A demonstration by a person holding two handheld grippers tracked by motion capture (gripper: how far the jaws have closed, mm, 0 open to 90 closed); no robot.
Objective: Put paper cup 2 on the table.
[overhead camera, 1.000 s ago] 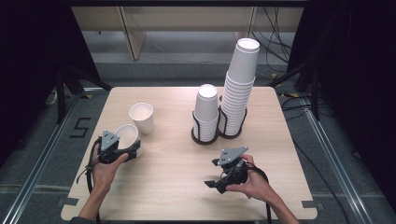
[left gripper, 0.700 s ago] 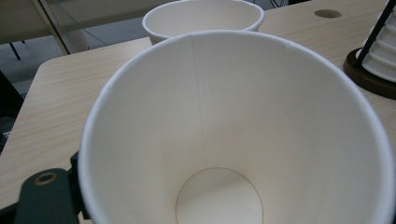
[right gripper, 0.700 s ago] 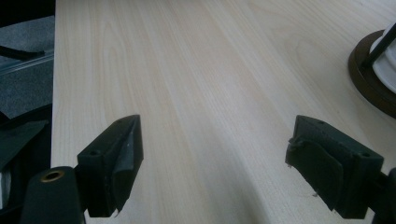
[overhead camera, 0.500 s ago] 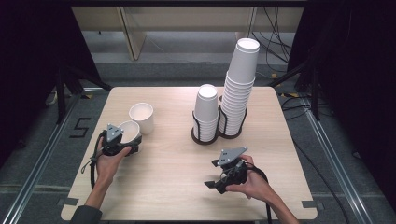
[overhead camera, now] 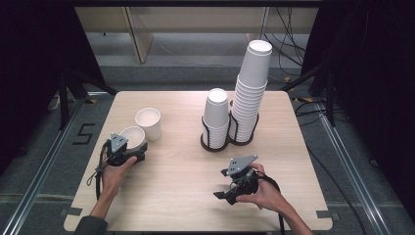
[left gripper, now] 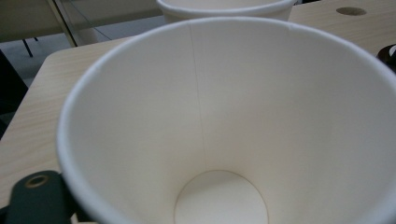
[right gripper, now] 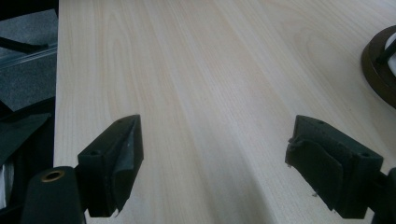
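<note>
A white paper cup stands upright on the table's left side, and in the left gripper view this cup is seen from above into its bare inside. My left gripper is at its near rim. Its jaws have just been opening, with the cup's wall between them; one jaw sits just outside the wall at the lower left, the other is hidden. A second white cup stands right behind, its rim close by. My right gripper rests open at the front right, and nothing lies between its pads.
A dark double holder at the table's middle back carries a short stack of cups and a tall stack. Its base edges into the right gripper view. Bare wooden tabletop lies between the two hands.
My left hand has moved the cup down and slightly toward the table's front-left, away from the second cup. The right hand has stayed where it was.
</note>
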